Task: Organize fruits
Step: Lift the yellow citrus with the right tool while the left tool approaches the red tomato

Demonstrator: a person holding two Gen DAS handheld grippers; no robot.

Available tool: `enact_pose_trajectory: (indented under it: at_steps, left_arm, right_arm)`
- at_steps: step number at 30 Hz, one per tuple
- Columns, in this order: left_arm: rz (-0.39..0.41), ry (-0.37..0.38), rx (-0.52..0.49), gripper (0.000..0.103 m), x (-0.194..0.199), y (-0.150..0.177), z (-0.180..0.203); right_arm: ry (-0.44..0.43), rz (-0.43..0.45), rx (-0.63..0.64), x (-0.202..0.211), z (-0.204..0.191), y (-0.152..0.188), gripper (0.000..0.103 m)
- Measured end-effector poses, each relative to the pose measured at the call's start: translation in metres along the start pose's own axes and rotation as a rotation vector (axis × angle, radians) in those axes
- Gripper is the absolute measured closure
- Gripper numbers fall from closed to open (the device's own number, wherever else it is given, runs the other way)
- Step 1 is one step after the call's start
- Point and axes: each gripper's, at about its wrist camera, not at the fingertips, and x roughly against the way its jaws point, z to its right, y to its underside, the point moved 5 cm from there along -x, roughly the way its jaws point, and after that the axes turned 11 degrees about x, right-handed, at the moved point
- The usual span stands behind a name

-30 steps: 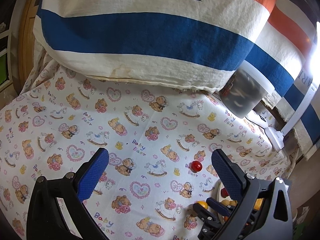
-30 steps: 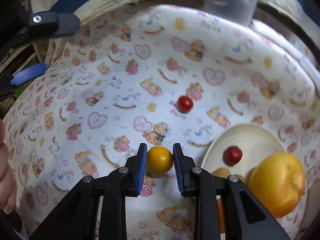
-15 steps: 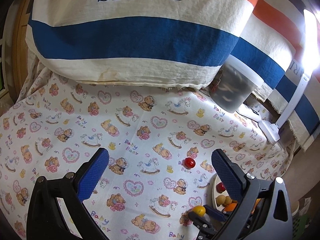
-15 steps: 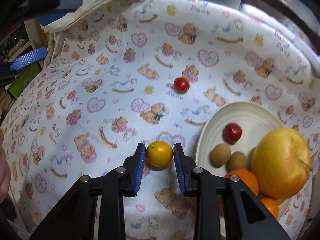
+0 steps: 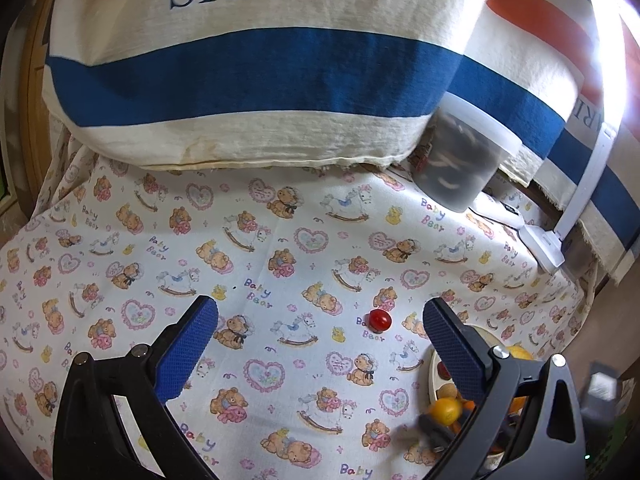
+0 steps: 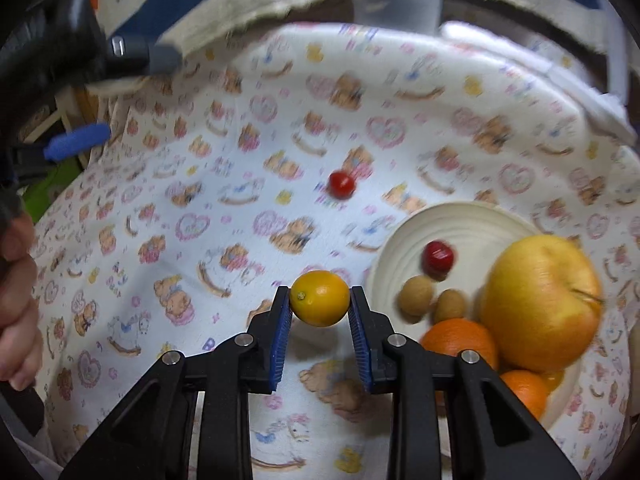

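Across the whole surface, a baby-bear print cloth (image 5: 280, 280), backed by a striped PARIS cushion (image 5: 256, 80) at the far edge; more of the cushion filling the left wrist view than a second ago. Against the cushion's right end, a clear lidded tub (image 5: 460, 164), tilted, with a white lamp base (image 5: 544, 246) just beside it. On the cloth at right, a cream plate (image 6: 472, 224) holding a big yellow apple (image 6: 540, 300), two oranges (image 6: 460, 340) at its near rim, two brown longan-like fruits (image 6: 416, 294) and one red cherry tomato (image 6: 438, 256). Plate now closer and larger in the right wrist view than before, with the oranges newly showing. Left gripper (image 5: 316, 344) hovering over the cloth, blue pads set wide apart, nothing between them, much as earlier. Right gripper (image 6: 320, 312) clamped narrow on a small yellow-orange kumquat (image 6: 320, 298), pads pressing both its sides; fruit lifted clear of the cloth and carried from open cloth to just beside the plate's left rim. Second red cherry tomato (image 6: 341, 185) alone on the cloth, apart from the plate, unmoved. Person's hand (image 6: 18, 300) at the left edge of the right wrist view. Background blurred there.
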Motion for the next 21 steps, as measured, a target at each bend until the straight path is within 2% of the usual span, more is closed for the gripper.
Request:
enact_pose_trajectory:
  at_steps: [5, 9, 14, 17, 19, 21]
  left_arm:
    - [0.023, -0.042, -0.062, 0.001, -0.006, 0.009, 0.01]
    - [-0.011, -0.047, -0.111, 0.002, -0.019, 0.021, 0.017]
    - [-0.071, 0.018, -0.099, 0.016, -0.028, 0.03, 0.023]
    - [-0.063, 0.039, -0.104, 0.02, -0.031, 0.034, 0.028]
    - [-0.067, 0.049, -0.119, 0.028, -0.036, 0.038, 0.033]
    - [-0.114, 0.072, -0.131, 0.036, -0.048, 0.045, 0.037]
  right_arm:
    - [0.087, 0.078, -0.051, 0.024, 0.029, 0.002, 0.073]
    - [0.137, 0.129, -0.088, 0.046, 0.054, 0.011, 0.073]
    - [0.202, 0.192, -0.106, 0.07, 0.077, 0.024, 0.073]
    - [0.243, 0.235, -0.133, 0.08, 0.092, 0.029, 0.073]
    - [0.247, 0.233, -0.164, 0.083, 0.104, 0.029, 0.073]
    - [0.249, 0.24, -0.203, 0.089, 0.115, 0.029, 0.073]
